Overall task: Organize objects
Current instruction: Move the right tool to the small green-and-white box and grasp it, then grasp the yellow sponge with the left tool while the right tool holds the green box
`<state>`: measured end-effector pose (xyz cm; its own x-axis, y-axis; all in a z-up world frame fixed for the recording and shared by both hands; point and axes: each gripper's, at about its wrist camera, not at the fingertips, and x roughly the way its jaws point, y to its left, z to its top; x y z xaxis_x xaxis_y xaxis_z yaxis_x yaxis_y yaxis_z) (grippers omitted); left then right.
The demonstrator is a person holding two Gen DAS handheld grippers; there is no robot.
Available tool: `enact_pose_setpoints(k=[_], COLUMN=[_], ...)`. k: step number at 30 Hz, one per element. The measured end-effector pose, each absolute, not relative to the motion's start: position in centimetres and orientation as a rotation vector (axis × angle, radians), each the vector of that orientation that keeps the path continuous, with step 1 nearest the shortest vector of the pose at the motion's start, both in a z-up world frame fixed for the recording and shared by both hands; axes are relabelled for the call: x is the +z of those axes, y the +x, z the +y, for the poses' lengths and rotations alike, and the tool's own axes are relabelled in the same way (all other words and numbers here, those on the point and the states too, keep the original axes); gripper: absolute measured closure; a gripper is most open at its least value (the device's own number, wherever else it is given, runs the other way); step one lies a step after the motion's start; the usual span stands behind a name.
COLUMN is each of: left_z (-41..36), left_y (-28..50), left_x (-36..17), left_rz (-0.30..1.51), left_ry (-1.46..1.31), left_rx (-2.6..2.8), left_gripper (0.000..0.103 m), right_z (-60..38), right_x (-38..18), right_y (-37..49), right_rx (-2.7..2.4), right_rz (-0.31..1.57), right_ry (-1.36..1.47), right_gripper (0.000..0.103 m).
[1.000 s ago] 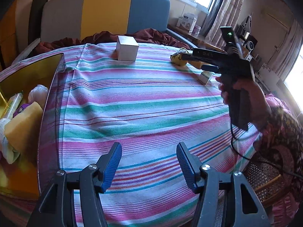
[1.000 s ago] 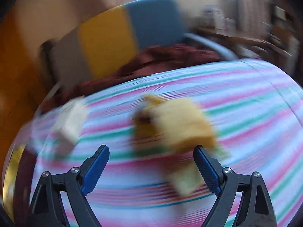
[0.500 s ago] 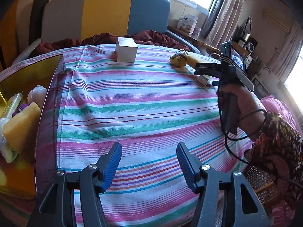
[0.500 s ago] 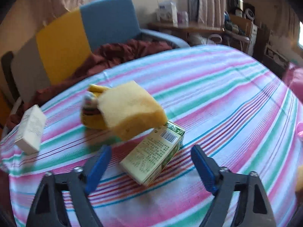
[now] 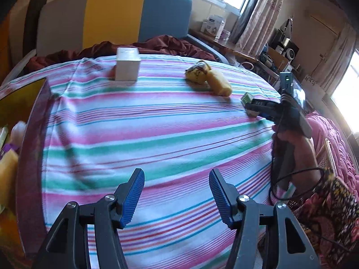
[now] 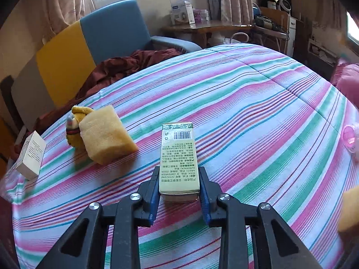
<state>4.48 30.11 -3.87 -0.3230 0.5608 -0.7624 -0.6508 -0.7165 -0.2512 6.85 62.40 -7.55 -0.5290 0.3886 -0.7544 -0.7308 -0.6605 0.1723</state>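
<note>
My right gripper (image 6: 179,180) is shut on a pale green carton (image 6: 178,157) with a barcode, which lies on the striped cloth. In the left wrist view the same gripper (image 5: 258,108) grips that carton (image 5: 246,97) at the table's right side. A yellow sponge (image 6: 106,136) and a yellow plush toy (image 6: 75,125) lie left of it. A white box (image 6: 31,154) stands further left; it also shows in the left wrist view (image 5: 127,66). My left gripper (image 5: 176,198) is open and empty over the near cloth.
A golden bin (image 5: 20,98) with several items stands at the left edge. A pink round object (image 6: 350,137) and another yellow sponge (image 6: 350,210) lie at the right. A blue, yellow and grey chair (image 5: 112,15) and a dark red blanket (image 5: 157,44) are behind the table.
My right gripper has swung from the sponge to the green carton and closed on it. My left gripper has stayed open in place.
</note>
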Motion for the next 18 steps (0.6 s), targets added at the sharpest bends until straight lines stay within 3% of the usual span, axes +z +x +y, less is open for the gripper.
enact_pose_setpoints(k=[18], left_z=[39.5], left_y=[1.7], left_x=[-2.9], left_rz=[0.167], left_ry=[-1.154], left_rx=[2.05], left_gripper=[0.042], right_z=[61.5], right_x=[-7.8], right_y=[7.4], right_rx=[2.171], right_rz=[0.566], right_ry=[-0.871], right_gripper=[0.072])
